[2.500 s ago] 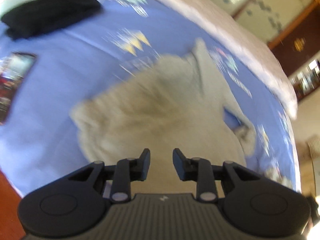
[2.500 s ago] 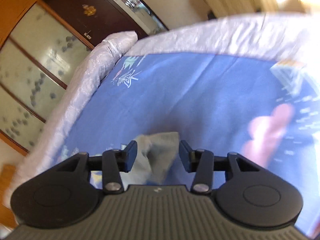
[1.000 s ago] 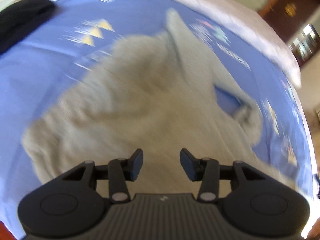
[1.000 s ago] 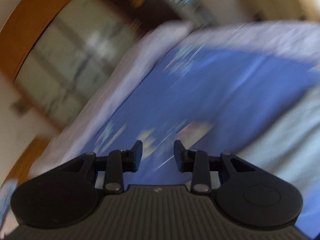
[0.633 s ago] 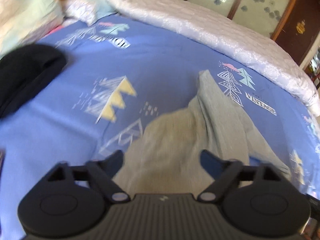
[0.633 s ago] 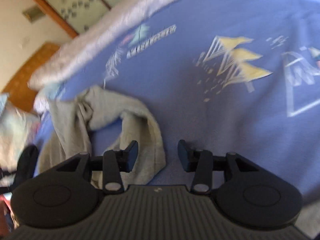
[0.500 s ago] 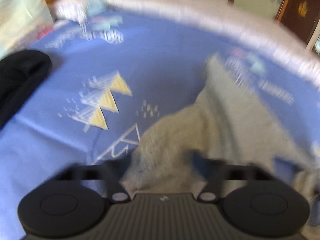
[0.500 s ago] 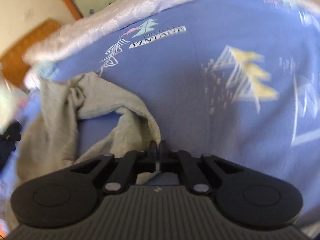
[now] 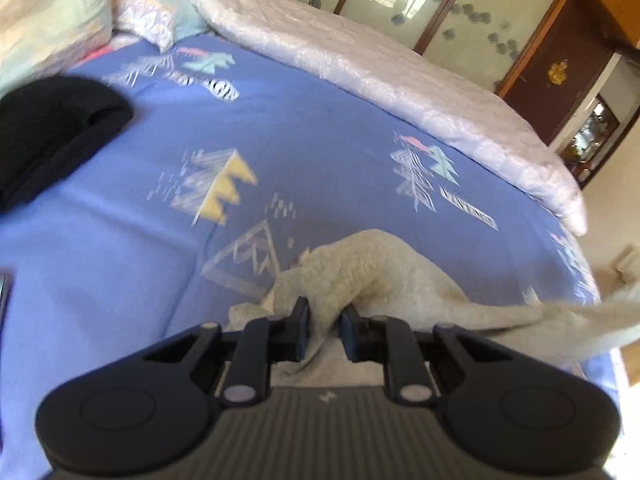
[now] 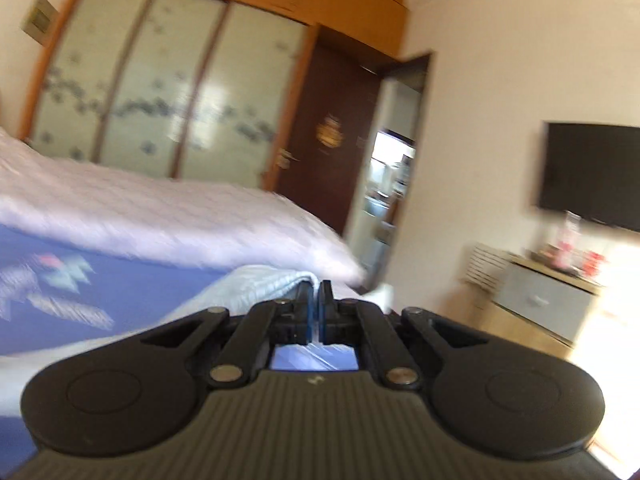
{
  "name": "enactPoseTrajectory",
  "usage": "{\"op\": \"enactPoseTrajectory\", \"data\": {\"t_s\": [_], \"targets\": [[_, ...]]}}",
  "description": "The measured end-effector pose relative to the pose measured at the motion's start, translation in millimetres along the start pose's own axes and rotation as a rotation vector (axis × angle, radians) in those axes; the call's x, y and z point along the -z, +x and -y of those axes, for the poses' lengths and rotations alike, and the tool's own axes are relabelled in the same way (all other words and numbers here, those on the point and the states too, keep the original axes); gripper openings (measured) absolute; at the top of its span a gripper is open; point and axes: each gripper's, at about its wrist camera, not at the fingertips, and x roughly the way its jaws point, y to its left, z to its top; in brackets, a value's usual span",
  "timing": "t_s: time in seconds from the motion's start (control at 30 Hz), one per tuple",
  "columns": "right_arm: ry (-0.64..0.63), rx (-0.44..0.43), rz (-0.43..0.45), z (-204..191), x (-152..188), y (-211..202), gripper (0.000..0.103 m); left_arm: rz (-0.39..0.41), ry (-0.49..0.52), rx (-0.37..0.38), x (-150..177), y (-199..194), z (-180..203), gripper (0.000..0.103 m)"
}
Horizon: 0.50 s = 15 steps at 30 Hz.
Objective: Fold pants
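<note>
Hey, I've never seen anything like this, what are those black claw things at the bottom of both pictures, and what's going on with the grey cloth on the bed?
Those are two hand-held grippers, each carrying a wide-angle camera that looks along its fingers. One picture comes from the left gripper, the other from the right gripper. A person works them to fold the grey pants, which lie bunched on the blue bedsheet. The left one's jaws are closing with a fold of the pants between them. The right one is shut on pale fabric, probably another part of the pants. A black garment also lies on the bed.
</note>
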Motion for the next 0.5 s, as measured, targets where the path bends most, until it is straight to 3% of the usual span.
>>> {"op": "enactPoseTrajectory", "data": {"t_s": [0.1, 0.17, 0.27, 0.4, 0.5], "targets": [[0.012, 0.054, -0.170, 41.8, 58.6, -15.9, 0.008, -0.068, 0.027, -0.007, 30.5, -13.2, -9.3, 0.017], [0.021, 0.085, -0.335, 60.2, 102.2, -24.1, 0.031, -0.129, 0.088, -0.028, 51.8, -17.2, -6.4, 0.021], [0.093, 0.186, -0.473, 81.3, 144.3, -43.2, 0.040, -0.146, 0.171, -0.047, 68.3, -29.1, -1.2, 0.027], [0.337, 0.264, -0.541, 114.7, 156.1, -54.5, 0.040, -0.082, 0.102, -0.029, 46.3, -42.5, -6.7, 0.038], [0.457, 0.239, -0.498, 123.6, 140.6, -51.9, 0.040, -0.026, 0.084, -0.037, 25.6, -41.5, 0.0, 0.057]]}}
